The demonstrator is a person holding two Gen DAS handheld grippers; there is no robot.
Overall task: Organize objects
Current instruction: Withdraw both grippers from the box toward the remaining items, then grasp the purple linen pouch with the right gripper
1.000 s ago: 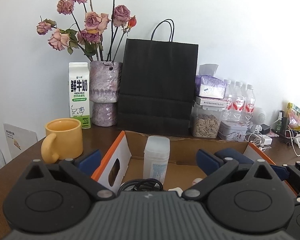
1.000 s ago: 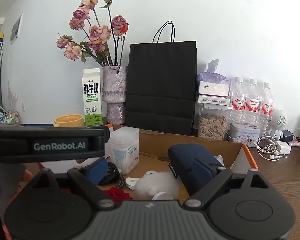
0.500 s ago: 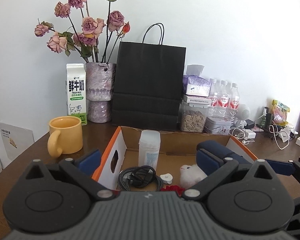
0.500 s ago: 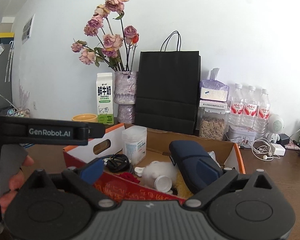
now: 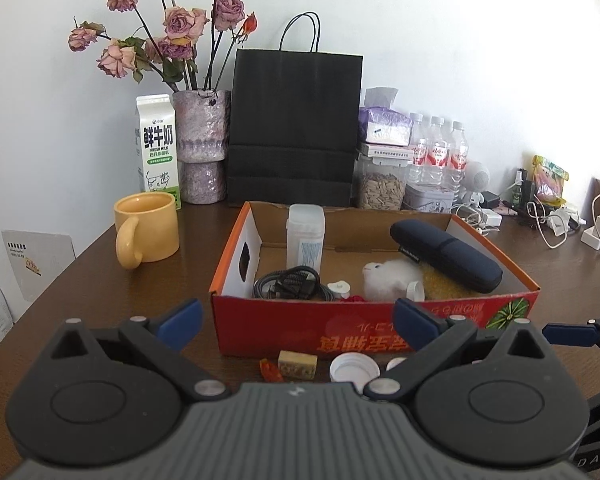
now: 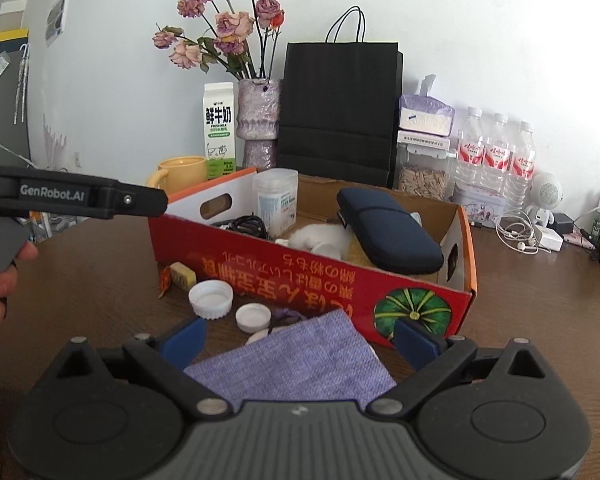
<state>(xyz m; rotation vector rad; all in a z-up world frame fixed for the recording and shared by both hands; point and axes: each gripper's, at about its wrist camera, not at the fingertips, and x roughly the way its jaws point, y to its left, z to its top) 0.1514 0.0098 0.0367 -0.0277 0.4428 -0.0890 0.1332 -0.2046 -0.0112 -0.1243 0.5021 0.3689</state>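
Now both grippers' jaws stand wide apart with nothing gripped: the left gripper [image 5: 296, 322] before the box [image 5: 364, 330], the right gripper [image 6: 298, 342] over a purple cloth [image 6: 296, 360] (flat on the table, beside the box). Two white caps [image 6: 211, 298] and a small block [image 6: 183, 275] lie against the box front; inside it rest a case [image 6: 388, 230] and cable [image 5: 290, 289].

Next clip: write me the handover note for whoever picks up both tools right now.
Left tool: open, empty, short of the red box.
Right tool: open, empty, over the purple cloth; its jaws have just been opening.
In the box: navy case, black cable, clear container, white fluffy toy.
Left on the table in front of the box: two white caps, a tan block, an orange scrap, the cloth.
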